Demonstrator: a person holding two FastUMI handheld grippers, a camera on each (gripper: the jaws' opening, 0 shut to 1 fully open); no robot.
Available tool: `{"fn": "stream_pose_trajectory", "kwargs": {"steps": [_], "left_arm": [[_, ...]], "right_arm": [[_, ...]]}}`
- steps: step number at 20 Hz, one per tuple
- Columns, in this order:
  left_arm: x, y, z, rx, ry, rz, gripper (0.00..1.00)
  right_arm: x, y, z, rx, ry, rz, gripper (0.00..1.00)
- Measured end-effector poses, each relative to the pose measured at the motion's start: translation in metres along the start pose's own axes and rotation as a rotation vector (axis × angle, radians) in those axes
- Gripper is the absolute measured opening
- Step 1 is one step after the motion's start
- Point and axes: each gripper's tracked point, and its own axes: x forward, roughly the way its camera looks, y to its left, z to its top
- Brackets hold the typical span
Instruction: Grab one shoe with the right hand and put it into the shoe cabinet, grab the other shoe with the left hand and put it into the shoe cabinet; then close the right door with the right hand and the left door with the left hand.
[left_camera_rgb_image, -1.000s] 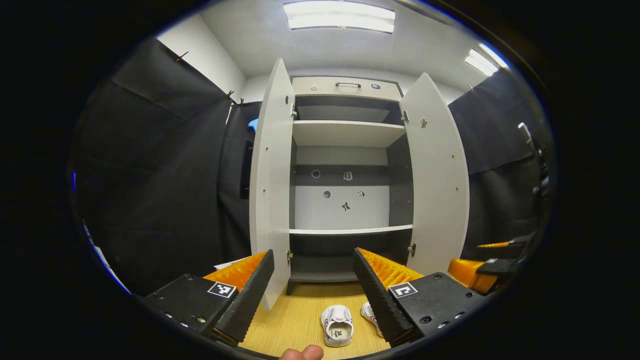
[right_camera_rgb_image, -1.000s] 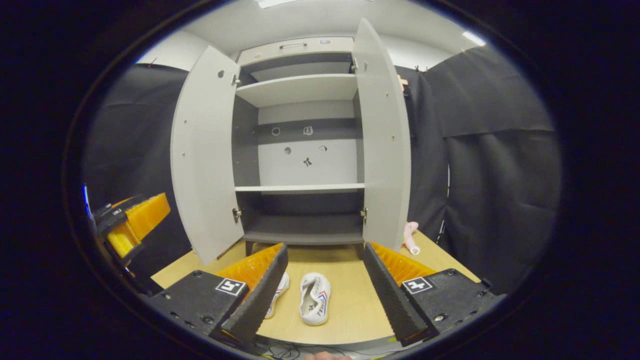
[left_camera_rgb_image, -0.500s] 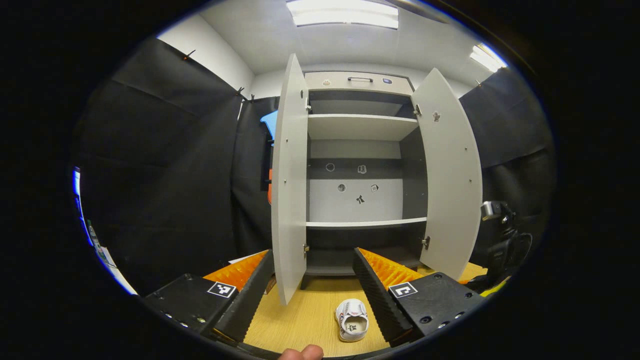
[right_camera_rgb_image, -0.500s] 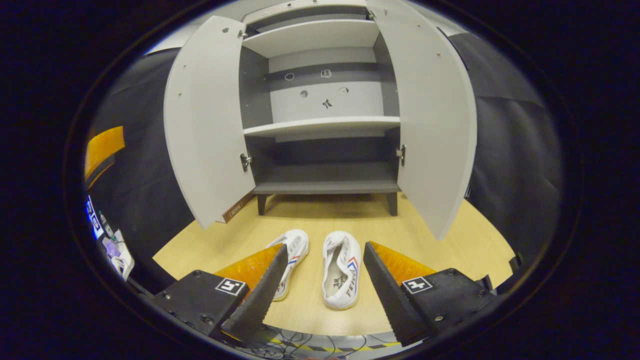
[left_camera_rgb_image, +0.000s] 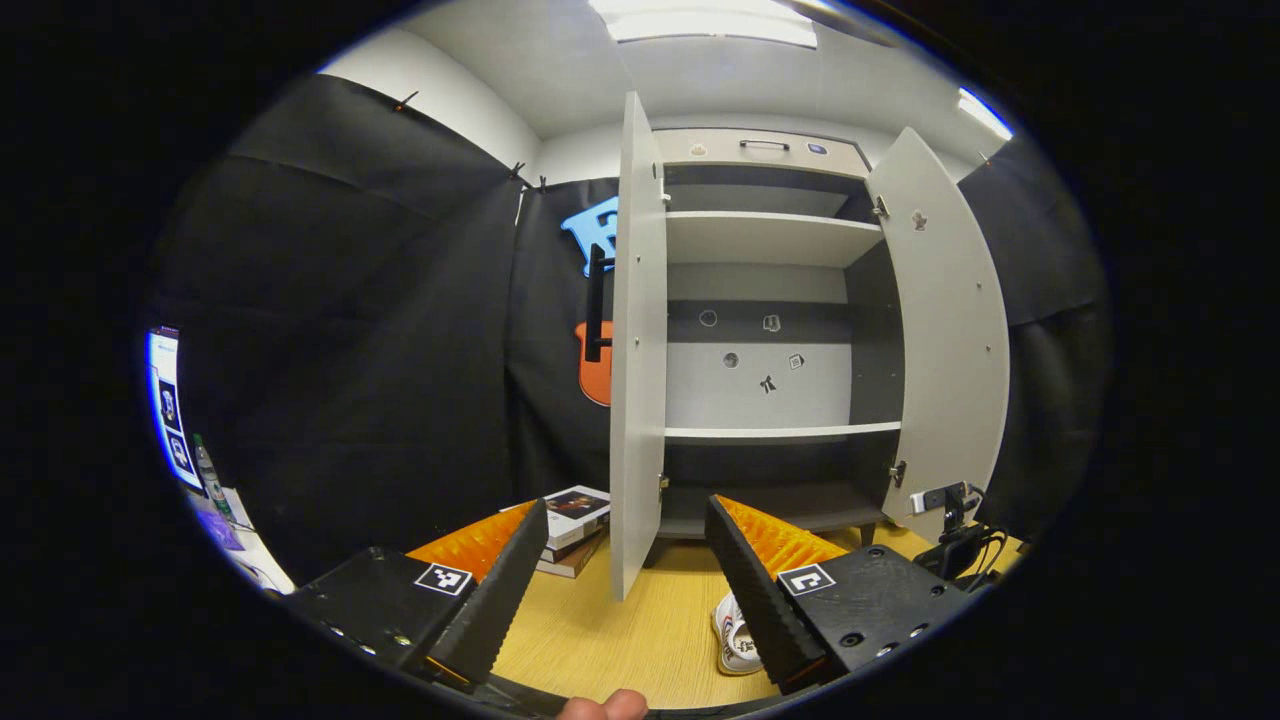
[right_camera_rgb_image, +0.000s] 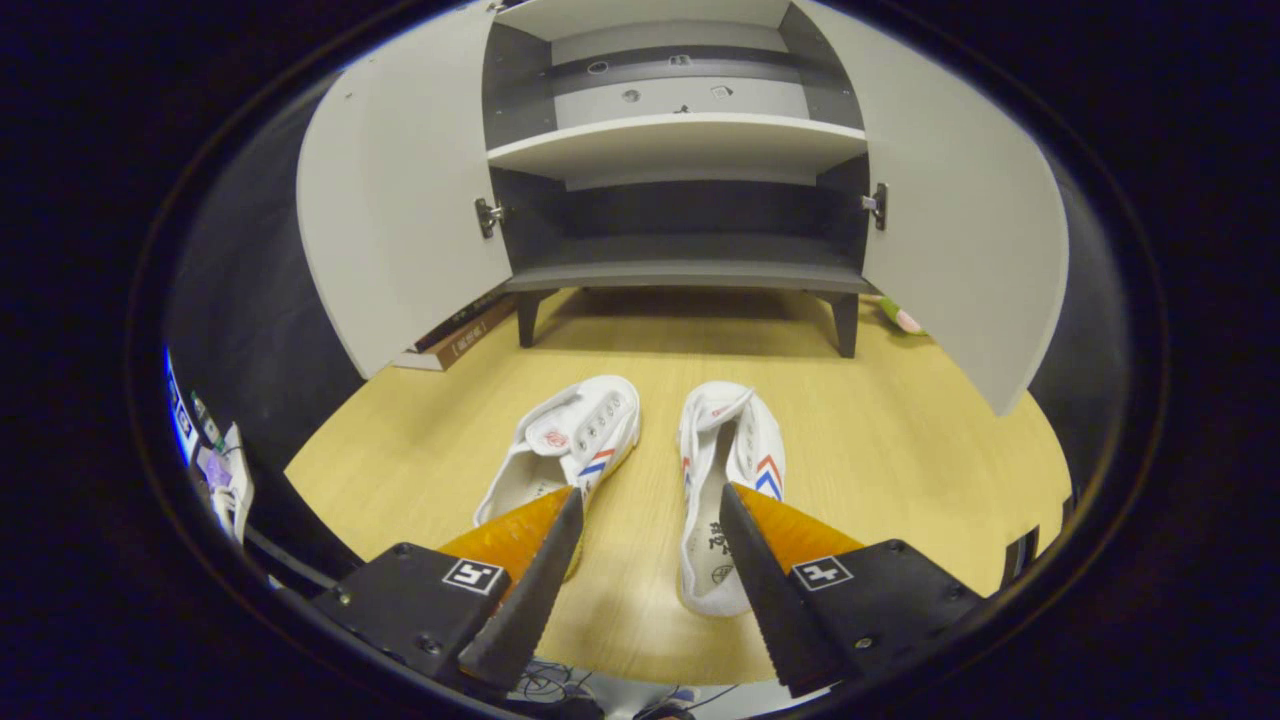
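Right hand-held gripper wide open, holding nothing, hovering low over the wooden surface. Right shoe lies partly behind its right finger, left shoe partly behind its left finger; both white with red-blue stripes, toes toward the shoe cabinet, just beside each other, not touching. Printing on the right shoe's insole, too small to read. Left hand-held gripper also wide open and empty, held higher; a fingertip at the bottom edge of the left gripper view. One shoe heel peeks out beside its right finger there. Books stacked on the surface beside the left door; spine lettering unreadable. Cabinet stands on short legs, both doors swung open, right door wide. Bottom compartment and middle shelf hold nothing; small stickers on the back panel. Top drawer with a dark handle, shut.
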Motion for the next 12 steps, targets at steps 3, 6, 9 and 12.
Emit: {"fn": "stream_pose_trajectory", "kwargs": {"steps": [3,6,9,12], "left_arm": [[0.002,0.005,-0.005,0.001,0.02,0.016,0.95],[0.005,0.016,-0.008,0.018,0.024,0.032,0.95],[0.006,0.02,-0.013,0.032,0.033,0.041,0.95],[0.007,0.019,-0.014,0.046,0.041,0.044,0.95]], "right_arm": [[0.024,-0.005,-0.007,0.002,0.042,-0.012,0.75],[0.05,-0.013,-0.011,0.002,0.08,-0.031,0.66],[0.07,-0.016,-0.013,0.019,0.097,-0.057,0.35],[0.081,-0.019,-0.011,0.002,0.083,-0.088,0.28]]}}
